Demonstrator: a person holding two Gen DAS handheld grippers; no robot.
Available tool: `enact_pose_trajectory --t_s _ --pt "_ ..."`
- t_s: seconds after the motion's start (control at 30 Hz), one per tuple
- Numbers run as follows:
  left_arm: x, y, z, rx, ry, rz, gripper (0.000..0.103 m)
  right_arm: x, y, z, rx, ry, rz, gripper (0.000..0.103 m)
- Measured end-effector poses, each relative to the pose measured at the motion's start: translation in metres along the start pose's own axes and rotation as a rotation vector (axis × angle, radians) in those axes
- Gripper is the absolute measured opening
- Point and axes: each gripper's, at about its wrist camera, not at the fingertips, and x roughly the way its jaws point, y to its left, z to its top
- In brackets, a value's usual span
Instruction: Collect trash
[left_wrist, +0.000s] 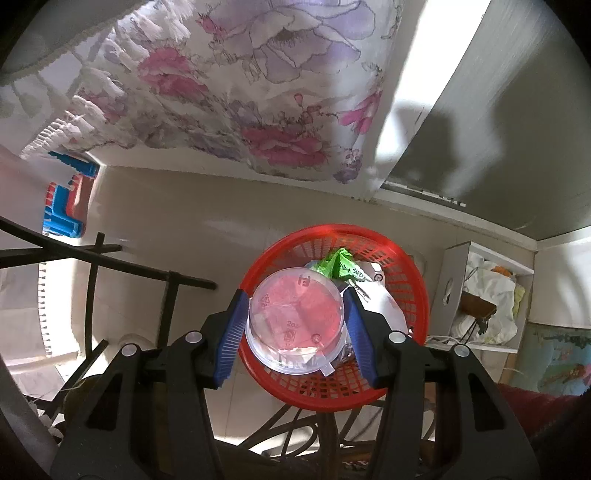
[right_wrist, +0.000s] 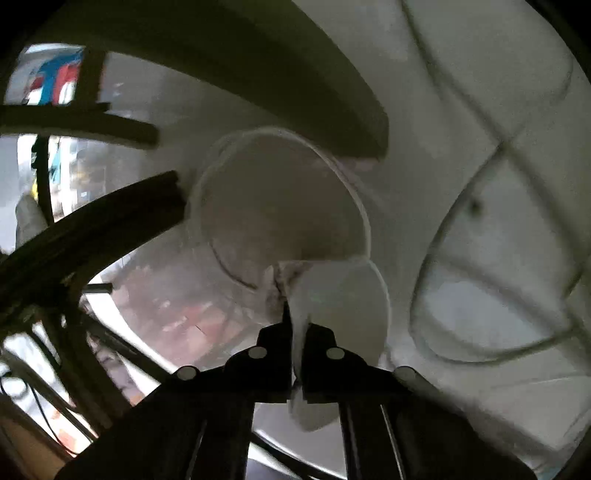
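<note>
In the lower centre of the left wrist view, the left gripper (left_wrist: 295, 325) grasps a small clear plastic cup (left_wrist: 295, 321), blue pads (left_wrist: 232, 332) pressed on both sides of it. Cup bottom faces the camera, moulded marks visible on it. Directly behind the cup sits a red mesh basket (left_wrist: 399, 266) on a pale tiled floor (left_wrist: 177, 221). Inside the basket, right of the cup: a crumpled green wrapper (left_wrist: 338, 264) and white paper scraps (left_wrist: 384, 299). Gripper points steeply down, cup held over the basket, not resting in it as far as can be told. Upper half of the frame: a floral cloth (left_wrist: 258, 92) with pink and purple flowers and a white fringe. Left edge: blue and red plastic crate (left_wrist: 66, 206). Dark curved metal bars (left_wrist: 92, 258) cross the lower left. Right edge: a white shelf (left_wrist: 491, 295) stuffed with fabric.

Right wrist view is blurred and dim. In the lower centre, the right gripper (right_wrist: 295, 325) is clenched on the thin rim of a clear plastic lid (right_wrist: 347, 314), jaws nearly together with the edge pinched between them. Above it, mid-frame, a second round clear piece, a cup or lid (right_wrist: 277, 199), seems joined to the first; cannot tell exactly how. Behind: pale quilted surface (right_wrist: 480, 184) at right, dark curved bars (right_wrist: 92, 229) at left, reddish blur at lower left.
</note>
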Motion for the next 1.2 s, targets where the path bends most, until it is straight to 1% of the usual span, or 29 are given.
enact_pose_trajectory --t_s 0.13,0.23,0.33,0.47,0.57,0.63,0.7,0.73,0.83,0.87,0.9,0.93,0.97,1.0,1.03,1.07,1.1,1.2 --pt "-0.009 0.005 -0.002 -0.011 -0.026 -0.005 0.053 -0.039 0.000 -0.007 -0.013 -0.054 0.011 0.004" --pt "-0.016 0.008 -0.003 -0.018 -0.043 -0.010 0.053 -0.085 0.002 -0.014 -0.021 -0.098 0.007 0.004" --pt "-0.023 0.012 -0.004 -0.026 -0.062 -0.035 0.053 -0.152 0.019 -0.029 -0.087 -0.157 -0.018 0.004" --pt "-0.031 0.015 -0.006 -0.040 -0.083 -0.064 0.053 -0.237 0.034 -0.048 -0.175 -0.232 -0.102 0.004" --pt "-0.038 0.018 -0.009 -0.039 -0.104 -0.078 0.053 -0.314 0.047 -0.058 -0.205 -0.354 -0.175 0.004" --pt "-0.038 0.020 -0.012 -0.045 -0.107 -0.095 0.053 -0.363 0.063 -0.059 -0.227 -0.459 -0.190 0.004" --pt "-0.035 0.022 -0.014 -0.048 -0.097 -0.107 0.053 -0.399 0.078 -0.064 -0.249 -0.544 -0.201 0.004" --pt "-0.031 0.022 -0.016 -0.044 -0.084 -0.111 0.053 -0.411 0.082 -0.060 -0.250 -0.565 -0.192 0.004" --pt "-0.022 0.021 -0.021 -0.025 -0.064 -0.082 0.053 -0.422 0.082 -0.054 -0.234 -0.572 -0.191 0.004" --pt "-0.020 0.021 -0.022 -0.027 -0.058 -0.074 0.053 -0.419 0.081 -0.055 -0.239 -0.568 -0.226 0.004" --pt "-0.018 0.023 -0.023 -0.033 -0.052 -0.072 0.053 -0.407 0.083 -0.053 -0.247 -0.561 -0.271 0.004" --pt "-0.017 0.025 -0.024 -0.042 -0.047 -0.080 0.053 -0.404 0.084 -0.055 -0.258 -0.556 -0.318 0.004" --pt "-0.016 0.026 -0.025 -0.047 -0.047 -0.085 0.053 -0.399 0.089 -0.056 -0.279 -0.549 -0.359 0.004" --pt "-0.017 0.027 -0.025 -0.052 -0.050 -0.091 0.053 -0.397 0.094 -0.060 -0.326 -0.527 -0.423 0.004" --pt "-0.017 0.028 -0.025 -0.052 -0.051 -0.097 0.053 -0.399 0.097 -0.065 -0.360 -0.514 -0.459 0.004" --pt "-0.018 0.027 -0.024 -0.050 -0.055 -0.103 0.053 -0.398 0.101 -0.067 -0.369 -0.506 -0.465 0.004" --pt "-0.020 0.026 -0.024 -0.045 -0.060 -0.108 0.053 -0.405 0.101 -0.071 -0.359 -0.506 -0.429 0.004" --pt "-0.021 0.021 -0.024 -0.020 -0.079 -0.122 0.053 -0.416 0.106 -0.078 -0.319 -0.531 -0.225 0.004"
